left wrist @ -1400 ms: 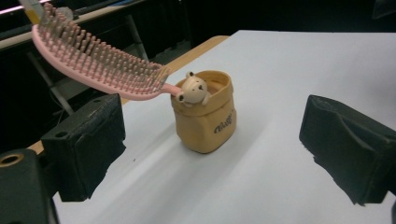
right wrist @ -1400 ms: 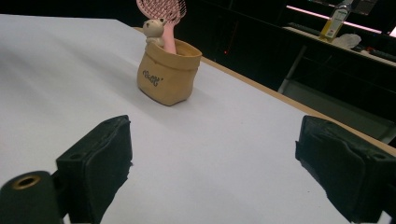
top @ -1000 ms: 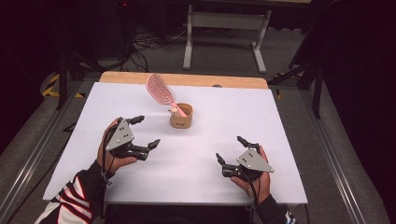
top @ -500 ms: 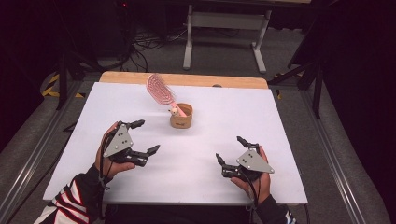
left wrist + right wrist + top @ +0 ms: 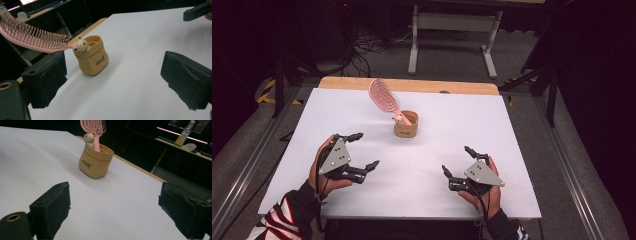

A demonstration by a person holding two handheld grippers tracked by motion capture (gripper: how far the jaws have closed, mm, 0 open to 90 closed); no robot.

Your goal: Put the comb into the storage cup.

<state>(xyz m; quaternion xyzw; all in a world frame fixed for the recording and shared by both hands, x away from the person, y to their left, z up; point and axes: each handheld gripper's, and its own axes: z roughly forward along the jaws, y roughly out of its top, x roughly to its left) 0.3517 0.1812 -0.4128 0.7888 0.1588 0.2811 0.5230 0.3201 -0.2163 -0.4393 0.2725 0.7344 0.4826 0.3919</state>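
A small tan pouch-shaped holder (image 5: 405, 128) (image 5: 93, 59) (image 5: 95, 163) stands upright at the middle of the white table (image 5: 422, 165). A pink hairbrush (image 5: 383, 97) (image 5: 32, 38) (image 5: 93, 127) leans out of it toward the far left, and a little bear figure (image 5: 81, 45) (image 5: 89, 137) sits on its rim. My left gripper (image 5: 359, 150) (image 5: 112, 75) is open at the near left, apart from the holder. My right gripper (image 5: 458, 161) (image 5: 113, 202) is open at the near right. Both hold nothing.
A wooden strip (image 5: 412, 85) runs along the table's far edge. Beyond it stand a grey metal frame (image 5: 452, 30) and cables on the floor. A bottle (image 5: 182, 136) sits on a far shelf in the right gripper view.
My left gripper has drawn back a little toward the near-left edge. The right gripper, holder and brush have stayed put.
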